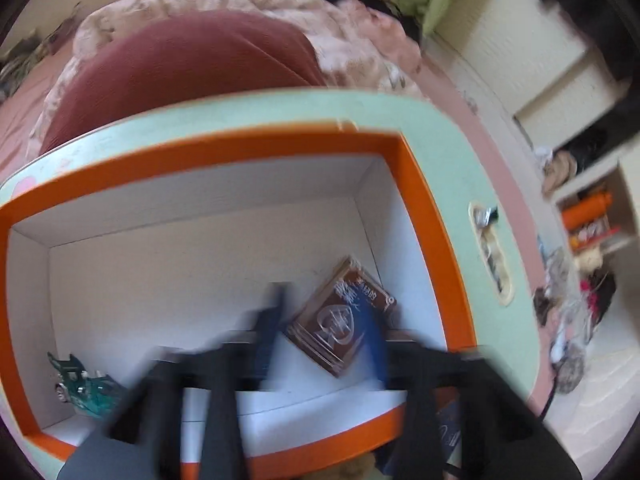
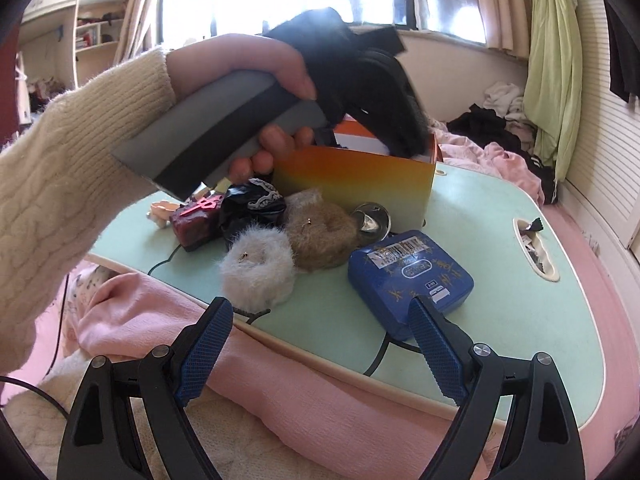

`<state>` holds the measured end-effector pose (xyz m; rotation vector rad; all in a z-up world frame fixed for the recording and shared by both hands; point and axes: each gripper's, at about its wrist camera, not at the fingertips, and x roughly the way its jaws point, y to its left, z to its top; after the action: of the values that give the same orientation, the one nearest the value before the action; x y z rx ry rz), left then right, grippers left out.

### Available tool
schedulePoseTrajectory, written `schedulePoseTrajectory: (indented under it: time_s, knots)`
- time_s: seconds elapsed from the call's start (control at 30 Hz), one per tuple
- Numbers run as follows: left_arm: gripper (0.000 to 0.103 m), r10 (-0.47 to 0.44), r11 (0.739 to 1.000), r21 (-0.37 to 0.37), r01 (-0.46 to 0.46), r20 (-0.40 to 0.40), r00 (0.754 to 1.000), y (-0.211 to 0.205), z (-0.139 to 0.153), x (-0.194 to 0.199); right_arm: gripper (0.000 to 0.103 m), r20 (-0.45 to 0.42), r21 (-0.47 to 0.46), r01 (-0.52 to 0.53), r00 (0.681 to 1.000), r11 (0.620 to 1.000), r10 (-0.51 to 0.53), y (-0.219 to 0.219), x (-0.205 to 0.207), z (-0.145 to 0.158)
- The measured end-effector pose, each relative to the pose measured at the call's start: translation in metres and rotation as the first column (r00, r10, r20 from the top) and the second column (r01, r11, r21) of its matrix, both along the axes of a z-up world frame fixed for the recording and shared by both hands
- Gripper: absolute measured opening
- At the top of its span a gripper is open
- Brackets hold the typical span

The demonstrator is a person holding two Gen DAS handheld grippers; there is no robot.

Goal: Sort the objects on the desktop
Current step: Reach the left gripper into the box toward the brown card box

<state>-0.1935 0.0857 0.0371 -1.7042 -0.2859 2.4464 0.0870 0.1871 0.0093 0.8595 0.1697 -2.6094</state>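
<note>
The left gripper (image 1: 320,332) points down into the orange box (image 1: 424,216) on the green table (image 2: 500,280), jaws closed on nothing; a brown card pack (image 1: 340,320) and toy car (image 1: 84,384) lie inside the box. The right gripper (image 2: 320,344) hangs near the table edge, jaws apart and empty; a blue tin (image 2: 408,276), two fur scrunchies (image 2: 260,268) and a red block (image 2: 196,224) lie beside the box.

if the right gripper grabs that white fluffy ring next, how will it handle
The white fluffy ring looks soft, so it would probably squash between the pads and weigh little. It lies flat on the table, so rolling seems unlikely. Its fur might slip slightly.
</note>
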Motion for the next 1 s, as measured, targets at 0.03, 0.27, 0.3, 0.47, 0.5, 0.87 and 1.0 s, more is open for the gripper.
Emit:
schedulePoseTrajectory:
  time_s: [0.03, 0.27, 0.3, 0.47, 0.5, 0.87, 1.0]
  knots:
    - [0.0, 0.009, 1.0, 0.009, -0.009, -0.017, 1.0, -0.006, 0.006, 0.001, 0.09, -0.001, 0.0, 0.001, 1.0, 1.0, -0.001, 0.0, 0.0, 0.0]
    - [0.0, 0.023, 0.996, 0.085, -0.01, -0.155, 0.988, -0.039, 0.057, 0.021, 0.09, 0.001, -0.002, 0.002, 1.0, 1.0, -0.002, 0.0, 0.0, -0.001]
    - [0.0, 0.025, 0.996, 0.09, -0.01, -0.168, 0.985, -0.04, 0.062, 0.021, 0.09, 0.0, -0.002, 0.002, 1.0, 1.0, -0.002, 0.0, -0.001, -0.001]
    - [0.046, 0.08, 0.994, 0.09, -0.069, -0.13, 0.988, -0.027, 0.065, 0.016, 0.09, 0.0, -0.002, 0.001, 1.0, 1.0, -0.001, 0.0, -0.001, -0.001]
    - [0.07, 0.068, 0.993, 0.104, -0.06, -0.066, 0.996, -0.019, 0.055, 0.008, 0.09, -0.001, 0.0, 0.0, 1.0, 1.0, 0.0, 0.0, -0.001, -0.002]
    - [0.045, -0.055, 0.988, -0.145, 0.057, 0.018, 0.998, 0.021, 0.01, -0.01, 0.09, 0.004, -0.003, -0.003, 1.0, 1.0, 0.003, 0.001, -0.002, -0.003]
    - [0.033, -0.068, 0.985, -0.16, 0.064, -0.016, 0.998, 0.019, 0.016, -0.004, 0.09, 0.003, -0.002, -0.003, 1.0, 1.0, 0.003, 0.001, -0.001, -0.003]
